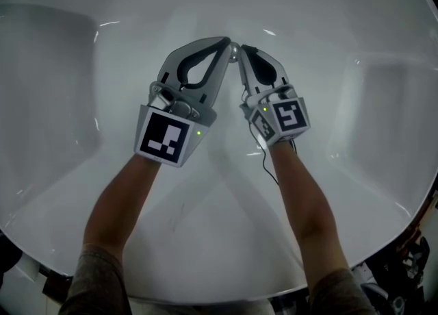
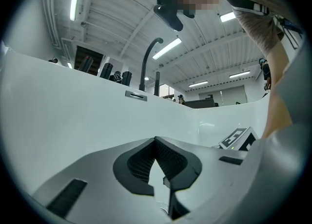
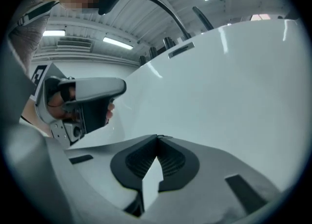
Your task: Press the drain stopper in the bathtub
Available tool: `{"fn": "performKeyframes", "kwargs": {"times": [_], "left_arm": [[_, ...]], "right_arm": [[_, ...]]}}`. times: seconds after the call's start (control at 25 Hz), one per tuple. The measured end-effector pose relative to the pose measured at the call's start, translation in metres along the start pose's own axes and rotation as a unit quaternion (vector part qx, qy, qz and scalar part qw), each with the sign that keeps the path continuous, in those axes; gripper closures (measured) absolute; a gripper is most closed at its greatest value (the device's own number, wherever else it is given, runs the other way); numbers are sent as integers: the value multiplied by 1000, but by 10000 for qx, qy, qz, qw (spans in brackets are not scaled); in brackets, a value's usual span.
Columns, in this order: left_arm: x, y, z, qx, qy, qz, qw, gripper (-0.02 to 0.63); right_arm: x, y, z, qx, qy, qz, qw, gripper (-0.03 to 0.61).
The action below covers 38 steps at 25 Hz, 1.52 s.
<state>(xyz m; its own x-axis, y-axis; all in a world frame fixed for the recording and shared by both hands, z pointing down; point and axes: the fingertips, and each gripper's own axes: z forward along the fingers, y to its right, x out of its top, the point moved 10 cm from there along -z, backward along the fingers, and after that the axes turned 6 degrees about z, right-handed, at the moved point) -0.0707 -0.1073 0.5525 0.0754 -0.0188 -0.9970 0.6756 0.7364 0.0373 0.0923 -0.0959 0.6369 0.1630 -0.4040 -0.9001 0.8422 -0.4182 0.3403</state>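
I look down into a white bathtub point(image 1: 205, 238). A small chrome drain stopper point(image 1: 234, 51) shows on the tub floor, mostly hidden by the two gripper tips that meet over it. My left gripper point(image 1: 226, 42) is shut, its tip at the stopper's left side. From the right comes my right gripper point(image 1: 241, 50), also shut, tip beside the other. In the left gripper view the left gripper point(image 2: 156, 139) has its ribbed pads closed with nothing between them. The right gripper point(image 3: 157, 137) looks the same in its own view, with the left gripper's body point(image 3: 83, 103) close at its left.
The tub wall carries an overflow slot point(image 2: 135, 95), and a dark curved faucet point(image 2: 148, 62) rises above the rim. The same faucet point(image 3: 168, 11) and overflow slot point(image 3: 181, 50) show in the right gripper view. A cable point(image 1: 267, 163) hangs from the right gripper.
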Motion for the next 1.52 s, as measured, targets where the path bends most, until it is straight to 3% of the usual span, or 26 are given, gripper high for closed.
{"fn": "performKeyframes", "kwargs": {"times": [0.36,0.72,0.96,1.16,1.52], "left_arm": [[-13,-16,-33,14,32,-121,9999,611],[-32,-8,-11,-6,-362,-250,9990,611],[-37,-4,-9,23,-432,-314,9986,611],[-40,-6,-7,-5,-586,-357,9976,611],[-41,-6,-9,-56,-674,-398,9969,611]], "right_arm": [[-56,0,43,-347,-1252,-166,9914,581],[-105,44,63,-635,-2614,-205,9629,581],[-117,58,72,-745,-3014,-199,9504,581],[-117,62,79,-755,-3088,-116,9481,581],[-115,58,85,-794,-3507,-508,9317,578]]}}
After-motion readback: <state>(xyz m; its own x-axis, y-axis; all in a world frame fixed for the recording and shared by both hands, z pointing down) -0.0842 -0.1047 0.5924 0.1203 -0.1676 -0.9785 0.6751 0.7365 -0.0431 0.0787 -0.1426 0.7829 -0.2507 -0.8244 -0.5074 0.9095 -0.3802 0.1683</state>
